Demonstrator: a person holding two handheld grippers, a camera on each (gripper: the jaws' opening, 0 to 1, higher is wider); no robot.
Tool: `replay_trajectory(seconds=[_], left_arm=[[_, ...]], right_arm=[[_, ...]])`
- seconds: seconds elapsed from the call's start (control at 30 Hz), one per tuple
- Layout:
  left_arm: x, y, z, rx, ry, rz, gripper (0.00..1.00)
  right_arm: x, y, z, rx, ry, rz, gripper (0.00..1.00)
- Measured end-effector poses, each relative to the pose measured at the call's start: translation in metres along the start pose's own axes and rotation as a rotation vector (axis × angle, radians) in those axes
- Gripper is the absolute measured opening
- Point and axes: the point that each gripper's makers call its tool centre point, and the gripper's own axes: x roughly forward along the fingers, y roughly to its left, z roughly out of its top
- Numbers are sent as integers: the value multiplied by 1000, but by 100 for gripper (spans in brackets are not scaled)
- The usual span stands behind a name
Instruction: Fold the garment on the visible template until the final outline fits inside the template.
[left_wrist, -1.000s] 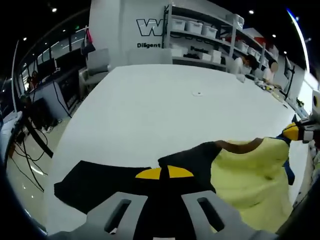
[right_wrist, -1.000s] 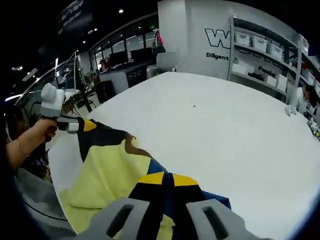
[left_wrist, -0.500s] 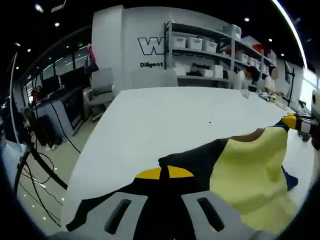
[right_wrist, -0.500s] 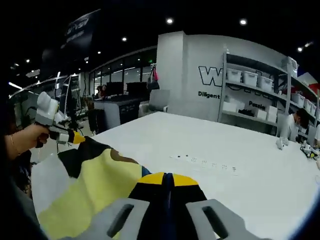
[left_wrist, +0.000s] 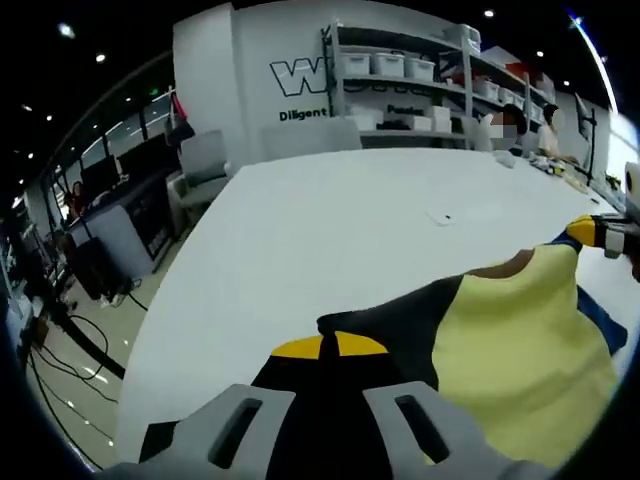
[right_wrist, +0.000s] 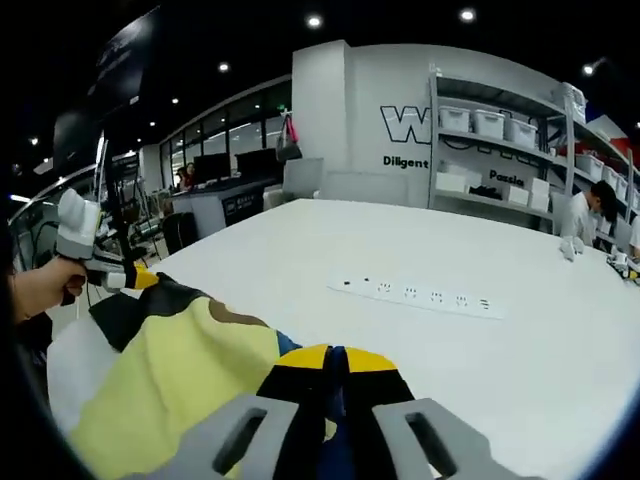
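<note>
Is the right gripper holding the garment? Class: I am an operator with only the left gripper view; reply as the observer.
Observer: Yes. The right gripper is shut on the garment, with dark fabric between its yellow pads.
Operator: What lies ahead of it?
Observer: A white power strip lies flat on the table, apart from the garment.
Operator: Who holds my gripper?
Observer: A hand grips the left gripper.

A large white table carrying a white power strip stands before a grey wall with lettering, bin-filled shelving, and spotlights in a dark ceiling.
</note>
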Motion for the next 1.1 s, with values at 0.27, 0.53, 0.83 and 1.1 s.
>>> replay_trajectory(seconds=[0.27, 0.53, 0.83, 1.1], left_arm=[[-18, -19, 5, -18, -38, -48, 27], [-54, -48, -4, -99, -50, -119, 50], [-93, -73, -19, -104, -39, -152, 61], [-140, -91, -42, -162, -15, -155, 61]], right_arm=[[-15, -11, -17, 100, 73, -29, 30], [-48, -5, -36, 105, 116, -11, 49], [-76, -1, -59, 98, 170, 9, 50], [-99, -4, -81, 82, 218, 0, 49]])
